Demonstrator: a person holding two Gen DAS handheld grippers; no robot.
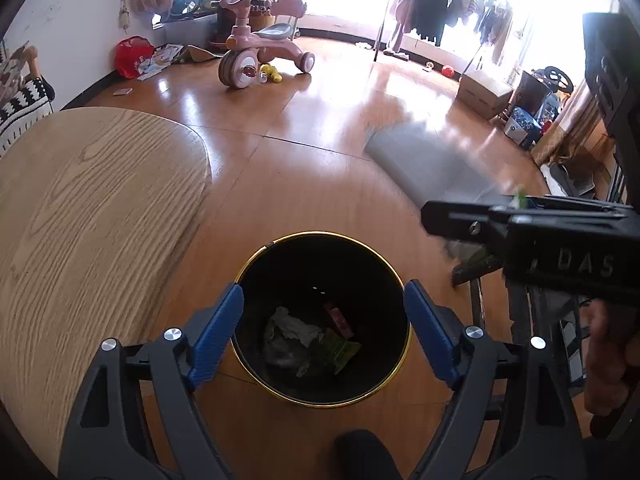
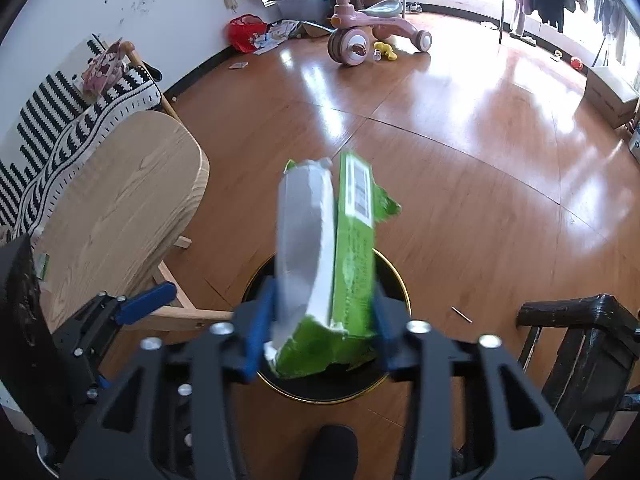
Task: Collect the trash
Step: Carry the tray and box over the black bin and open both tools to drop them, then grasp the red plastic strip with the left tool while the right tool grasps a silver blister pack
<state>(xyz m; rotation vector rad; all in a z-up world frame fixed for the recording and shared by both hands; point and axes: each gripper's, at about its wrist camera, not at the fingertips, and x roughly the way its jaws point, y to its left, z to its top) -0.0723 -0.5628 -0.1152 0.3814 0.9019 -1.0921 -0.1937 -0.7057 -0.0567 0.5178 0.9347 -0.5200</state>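
A black trash bin with a gold rim (image 1: 256, 256) stands on the wooden floor. It holds crumpled paper (image 1: 292, 328), a green wrapper (image 1: 340, 354) and a red wrapper (image 1: 339, 318). My left gripper (image 1: 324, 332) is open and empty right above the bin. My right gripper (image 2: 320, 332) is shut on a torn green and white package (image 2: 332, 264) and holds it above the bin (image 2: 394, 276). The right gripper's body shows blurred at the right of the left wrist view (image 1: 560, 240).
A round light-wood table (image 1: 80, 216) stands left of the bin, also in the right wrist view (image 2: 120, 200). A dark wooden chair (image 2: 580, 344) is at the right. A pink tricycle (image 1: 260, 52) and a grey mat (image 1: 432, 164) lie farther off.
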